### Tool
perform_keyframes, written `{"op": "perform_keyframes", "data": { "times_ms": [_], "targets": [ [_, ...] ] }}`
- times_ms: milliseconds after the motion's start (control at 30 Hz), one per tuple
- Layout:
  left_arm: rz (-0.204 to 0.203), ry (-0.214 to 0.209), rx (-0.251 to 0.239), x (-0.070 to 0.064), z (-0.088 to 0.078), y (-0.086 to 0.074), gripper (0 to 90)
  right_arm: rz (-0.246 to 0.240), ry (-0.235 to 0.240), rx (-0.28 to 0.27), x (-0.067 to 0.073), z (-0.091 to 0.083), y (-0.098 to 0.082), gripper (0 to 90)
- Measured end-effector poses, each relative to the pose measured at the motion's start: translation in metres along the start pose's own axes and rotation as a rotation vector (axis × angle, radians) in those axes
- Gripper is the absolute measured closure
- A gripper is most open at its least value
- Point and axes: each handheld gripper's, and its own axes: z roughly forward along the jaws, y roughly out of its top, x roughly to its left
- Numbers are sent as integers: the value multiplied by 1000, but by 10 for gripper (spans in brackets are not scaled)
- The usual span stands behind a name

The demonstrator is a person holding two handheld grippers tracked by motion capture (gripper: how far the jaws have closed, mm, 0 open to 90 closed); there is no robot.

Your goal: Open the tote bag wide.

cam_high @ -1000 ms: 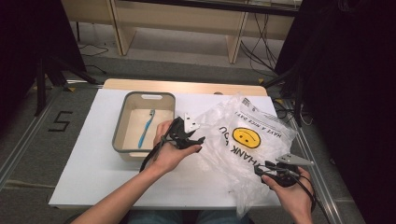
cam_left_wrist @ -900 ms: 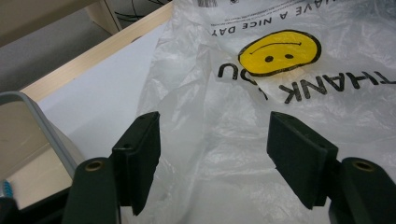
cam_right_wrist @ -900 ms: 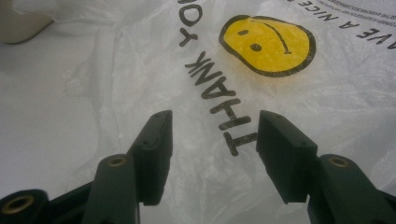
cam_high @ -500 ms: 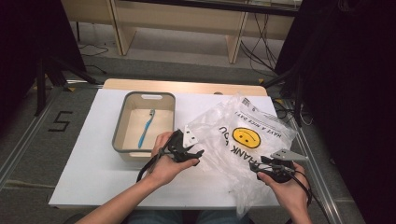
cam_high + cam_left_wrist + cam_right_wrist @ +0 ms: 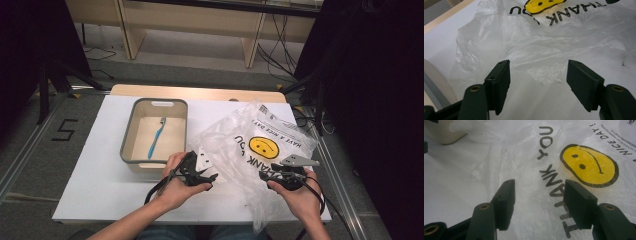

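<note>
one white table [image 5: 100,165] carries, from left to right, one beige bin [image 5: 131,131] with one blue toothbrush [image 5: 155,136] lying along its floor, then one clear plastic bag [image 5: 235,145] spread flat over the right half of the table, printed with one yellow smiley face [image 5: 263,145] and black "thank you" lettering. two grippers are in play, one in each hand.

the left gripper [image 5: 205,179] sits just in front of the bin's near right corner, at the bag's left edge; its jaws stand spread with nothing pinched, the crumpled film lying under and between them. the right gripper [image 5: 272,175] rests over the bag's near right part, just below the lettering; its jaws have just been opening and now stand apart too, with only flat film showing between them.

the high view gives the whole layout: bin, toothbrush, both hands and the bag's full outline. the left gripper view [image 5: 537,72] adds the wrinkles and folds in the bag [image 5: 529,42] and a strip of the bin's wall [image 5: 434,82] at the left edge. the right gripper view [image 5: 537,200] brings the smiley [image 5: 589,166] and lettering close; whether the pads actually touch the film there is hard to judge.
</note>
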Motion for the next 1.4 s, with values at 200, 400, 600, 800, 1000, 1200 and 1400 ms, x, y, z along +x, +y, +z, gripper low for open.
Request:
{"op": "perform_keyframes", "data": {
  "times_ms": [200, 400, 600, 800, 1000, 1200, 1400],
  "targets": [
    [-6, 3, 4, 2, -1, -3, 354, -5, 6, 0, 1, 2, 2, 437],
    [-26, -13, 9, 0, 3, -8, 367, -27, 25, 5, 3, 10, 7, 440],
    [-24, -26, 24, -4, 10, -13, 401, -54, 48, 12, 7, 23, 17, 441],
    [-23, -46, 34, -8, 15, -15, 442, -107, 89, 44, 17, 42, 26, 431],
    [-13, -66, 36, -13, 25, -13, 544, -177, 124, 116, 29, 62, 30, 392],
    [1, -94, 56, -19, 40, -8, 690, -217, 85, 201, 33, 74, 27, 489],
    [5, -101, 65, -20, 45, -9, 755, -218, 78, 226, 33, 78, 24, 619]
  ]
}}
